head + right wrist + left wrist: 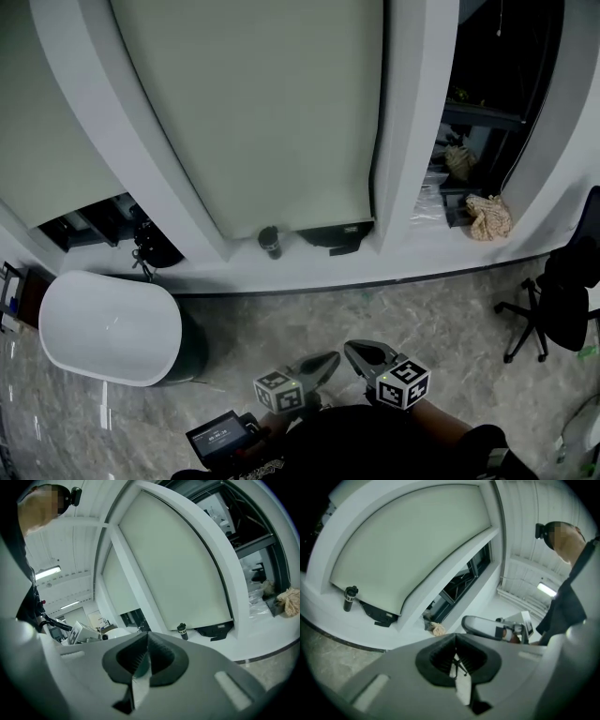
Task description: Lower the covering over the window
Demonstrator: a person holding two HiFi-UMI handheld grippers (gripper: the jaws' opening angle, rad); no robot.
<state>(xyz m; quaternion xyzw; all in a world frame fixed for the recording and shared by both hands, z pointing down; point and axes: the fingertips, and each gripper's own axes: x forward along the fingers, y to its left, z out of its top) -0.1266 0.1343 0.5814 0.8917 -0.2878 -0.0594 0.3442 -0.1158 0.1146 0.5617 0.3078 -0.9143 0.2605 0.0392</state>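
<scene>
Both sets of jaws are pressed together on nothing, left gripper [328, 362] and right gripper [354, 352] well apart from the window; the middle blind [272, 112] sits nearly down at the sill [403, 255]; I reckon it's light, floppy fabric, so pinch the stiffer bottom rail [292, 228], not the cloth.

Grey left gripper [330, 360] and right gripper [354, 350] carry black-and-white marker cubes [278, 391].

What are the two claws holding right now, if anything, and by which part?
Nothing. The left claw and the right claw are both shut and empty, and neither touches the window blind.
</scene>
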